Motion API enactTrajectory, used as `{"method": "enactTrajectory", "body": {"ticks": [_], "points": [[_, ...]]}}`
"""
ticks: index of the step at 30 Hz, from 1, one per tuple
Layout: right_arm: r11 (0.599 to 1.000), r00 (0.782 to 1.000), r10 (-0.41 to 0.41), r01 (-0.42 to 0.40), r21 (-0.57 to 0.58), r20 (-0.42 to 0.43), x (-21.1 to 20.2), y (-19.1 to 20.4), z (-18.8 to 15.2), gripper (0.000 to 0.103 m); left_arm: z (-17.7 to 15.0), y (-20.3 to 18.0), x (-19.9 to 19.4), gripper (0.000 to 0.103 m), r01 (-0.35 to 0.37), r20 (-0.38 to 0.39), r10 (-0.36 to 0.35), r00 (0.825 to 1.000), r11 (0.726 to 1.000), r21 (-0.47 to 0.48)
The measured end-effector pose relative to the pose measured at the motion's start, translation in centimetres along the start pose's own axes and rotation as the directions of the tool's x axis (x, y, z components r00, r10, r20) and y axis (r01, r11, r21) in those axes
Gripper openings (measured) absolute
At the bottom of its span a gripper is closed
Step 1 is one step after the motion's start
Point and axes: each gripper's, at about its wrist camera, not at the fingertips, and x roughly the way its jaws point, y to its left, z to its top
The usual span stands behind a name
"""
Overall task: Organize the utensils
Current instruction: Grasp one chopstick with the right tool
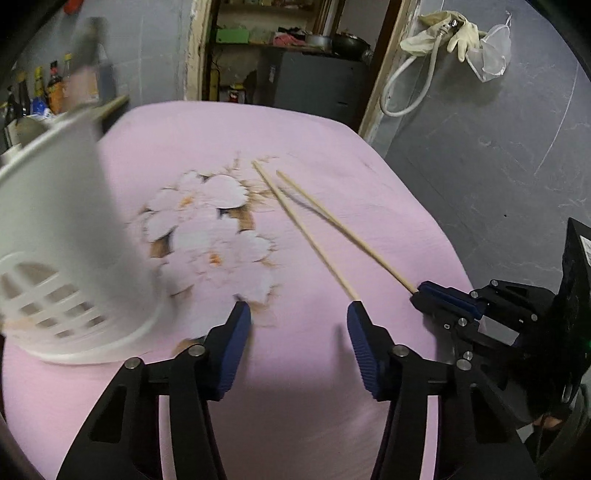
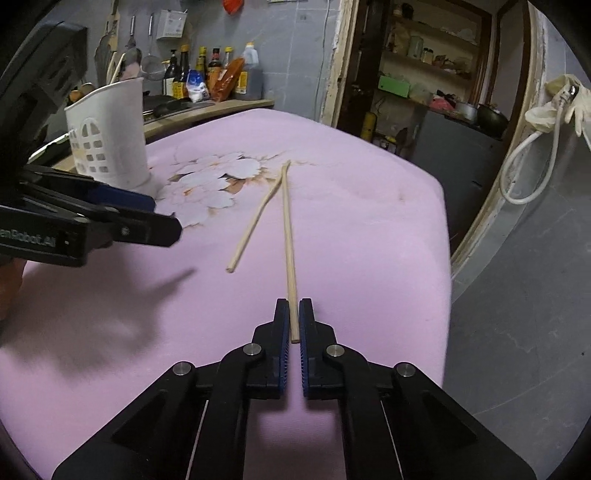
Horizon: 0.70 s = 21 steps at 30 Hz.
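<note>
Two wooden chopsticks lie on the pink flowered tablecloth. My right gripper is shut on the near end of one chopstick; the left wrist view shows that same grip at the right. The other chopstick lies loose, its near end just by the right fingertip of my left gripper. That gripper stands open, about half wide, low over the cloth with nothing pressed between its pads. A white slotted utensil holder stands at the left with a wooden handle sticking out of it.
Behind the table a counter holds sauce bottles and hanging kitchen tools. At the back is a doorway with shelves. A hose and gloves hang on the grey wall at the right. The table's edge falls off on the right side.
</note>
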Motion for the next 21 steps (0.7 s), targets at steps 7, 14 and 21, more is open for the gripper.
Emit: {"method": "enactTrajectory", "body": {"ticks": [7,14,21], "points": [[0.998,1.000,-0.020,0.019,0.061,0.014,0.0,-2.2,-0.1,0.001,2.5,-1.0,4.0,0.032,0.034,-0.101,-0.038,0.994,0.999,-0.035],[0.996,1.000,-0.009,0.008,0.084,0.011,-0.3,-2.4,-0.4,0.001,3.7,-0.9,5.3,0.005,0.006,-0.133,-0.014,0.991,0.998,-0.061],[0.994,1.000,0.005,-0.005,0.113,0.001,-1.5,-2.3,-1.2,0.002,2.0,0.3,3.2,0.002,0.032,-0.163,-0.044,0.986,0.996,-0.078]]}}
